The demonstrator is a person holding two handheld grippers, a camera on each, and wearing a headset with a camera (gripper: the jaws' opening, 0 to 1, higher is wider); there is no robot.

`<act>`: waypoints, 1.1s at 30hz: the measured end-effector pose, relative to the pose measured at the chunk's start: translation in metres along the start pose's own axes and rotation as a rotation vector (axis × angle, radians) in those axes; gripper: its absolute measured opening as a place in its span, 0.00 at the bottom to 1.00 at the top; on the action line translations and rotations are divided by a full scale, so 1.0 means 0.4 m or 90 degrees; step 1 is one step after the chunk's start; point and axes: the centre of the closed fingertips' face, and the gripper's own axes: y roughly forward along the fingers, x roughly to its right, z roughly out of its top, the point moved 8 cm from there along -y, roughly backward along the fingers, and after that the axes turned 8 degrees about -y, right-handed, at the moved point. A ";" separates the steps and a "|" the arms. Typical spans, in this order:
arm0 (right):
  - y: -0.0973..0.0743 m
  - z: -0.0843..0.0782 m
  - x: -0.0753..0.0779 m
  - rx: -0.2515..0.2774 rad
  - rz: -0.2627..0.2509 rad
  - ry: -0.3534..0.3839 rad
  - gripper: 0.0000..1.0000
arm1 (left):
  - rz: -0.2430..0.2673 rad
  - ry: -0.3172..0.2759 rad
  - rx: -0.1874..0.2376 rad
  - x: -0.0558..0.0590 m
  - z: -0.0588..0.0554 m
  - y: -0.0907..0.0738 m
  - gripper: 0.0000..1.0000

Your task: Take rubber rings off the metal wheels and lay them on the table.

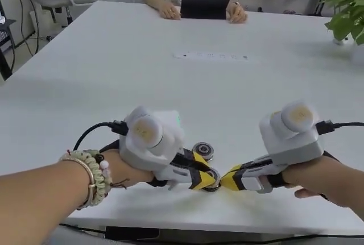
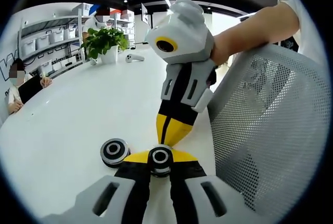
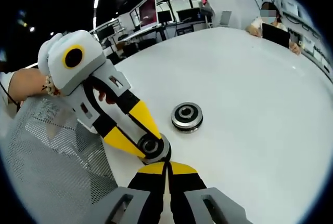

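Item, metal wheel (image 2: pixel 160 159), table (image 1: pixel 170 86) near edge: I am clamping it in the left gripper (image 1: pixel 206 179), with the right gripper (image 3: pixel 167 168) jaws pressed together, meeting its rim head-on.

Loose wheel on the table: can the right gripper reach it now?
Probably: bare table surrounds the loose wheel, but the right gripper sits shut against the held wheel in the left gripper.
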 end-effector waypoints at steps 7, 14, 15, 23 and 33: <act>-0.002 -0.001 0.010 -0.001 0.010 0.091 0.00 | 0.003 -0.002 0.002 0.001 -0.001 0.001 0.08; -0.010 0.004 0.004 0.002 0.011 0.112 0.00 | 0.002 -0.003 0.004 0.000 -0.003 0.001 0.08; -0.011 0.004 0.005 0.004 0.012 0.123 0.00 | 0.002 -0.002 0.004 0.000 -0.003 0.001 0.08; -0.025 0.016 -0.006 0.028 0.040 0.218 0.00 | 0.002 -0.003 0.005 0.001 -0.003 0.001 0.08; -0.028 0.020 -0.015 0.033 0.054 0.260 0.00 | -0.002 -0.003 0.007 0.001 -0.003 0.001 0.08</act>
